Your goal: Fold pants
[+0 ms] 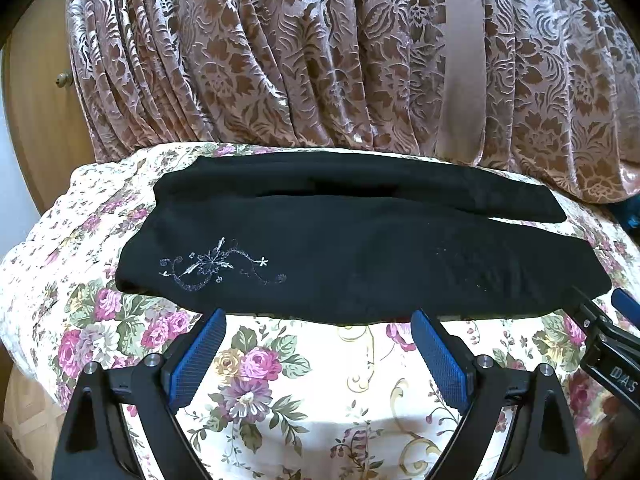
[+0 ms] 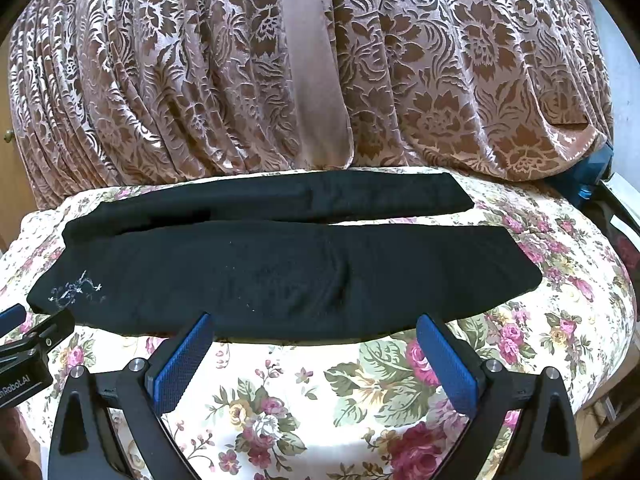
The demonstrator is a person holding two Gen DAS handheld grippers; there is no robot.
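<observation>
Pants (image 1: 360,264) are lying across mid-frame, black cloth hiding folds. Left hand-held gripper (image 1: 318,322) and right hand-held gripper (image 2: 314,328) are hovering spread, empty.

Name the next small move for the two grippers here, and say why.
Probably advance both onto the near edge of the black pants. The left gripper and right gripper are open and empty just short of that edge, and both legs lie flat, side by side, unfolded.

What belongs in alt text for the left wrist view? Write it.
Black pants with a small silver embroidered motif lie flat, legs side by side, on a floral bedspread. The open left gripper hovers at their near edge; brown patterned curtains hang behind.
</observation>
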